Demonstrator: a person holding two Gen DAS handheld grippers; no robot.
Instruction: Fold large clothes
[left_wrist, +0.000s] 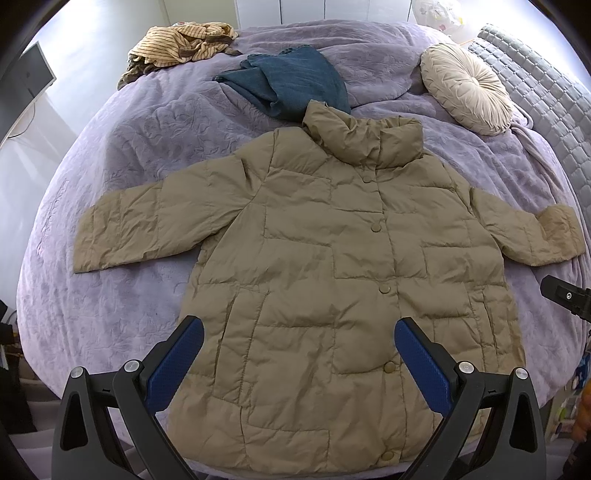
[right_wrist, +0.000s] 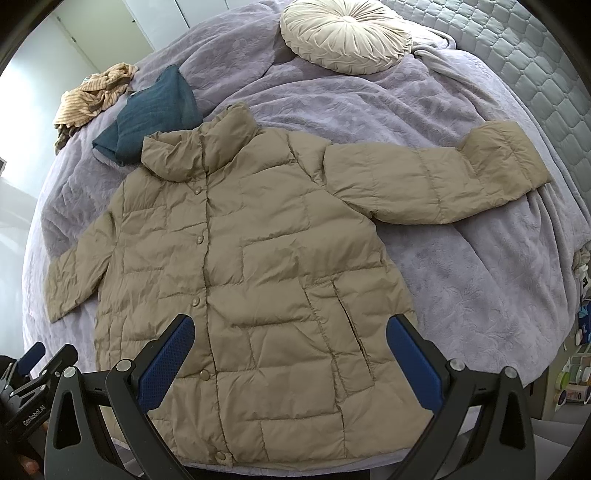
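Item one: a khaki quilted puffer jacket (left_wrist: 325, 266), which lay flat and face up on a lavender plush blanket (left_wrist: 122, 177) covering the bed. It was snapped shut down the front, its collar pointed toward 12 o'clock and its hem lay at 6 o'clock, nearest both cameras. Both sleeves were spread outward, one toward 9 o'clock and the other toward 3 o'clock. In the right wrist view the jacket (right_wrist: 251, 266) filled the centre, with the 3 o'clock sleeve angled up toward 2 o'clock.

Item two: the left gripper (left_wrist: 299, 354), which hung above the lower half of the jacket with its blue-padded jaws spread wide and nothing between them.

Item three: the right gripper (right_wrist: 290, 352), which was likewise splayed apart and empty above the hem area. In the left wrist view only a black part of it showed, at 3 o'clock.

Item four: a dark teal folded garment (left_wrist: 291, 81), which lay at 12 o'clock with its near edge tucked just behind the jacket collar.

Item five: a tan striped garment (left_wrist: 184, 44), which was bunched at 11 o'clock near the far edge of the bed.

Item six: a round cream pleated cushion (left_wrist: 465, 88), which sat at 1 o'clock, apart from the jacket, beside a grey quilted headboard (left_wrist: 535, 96).
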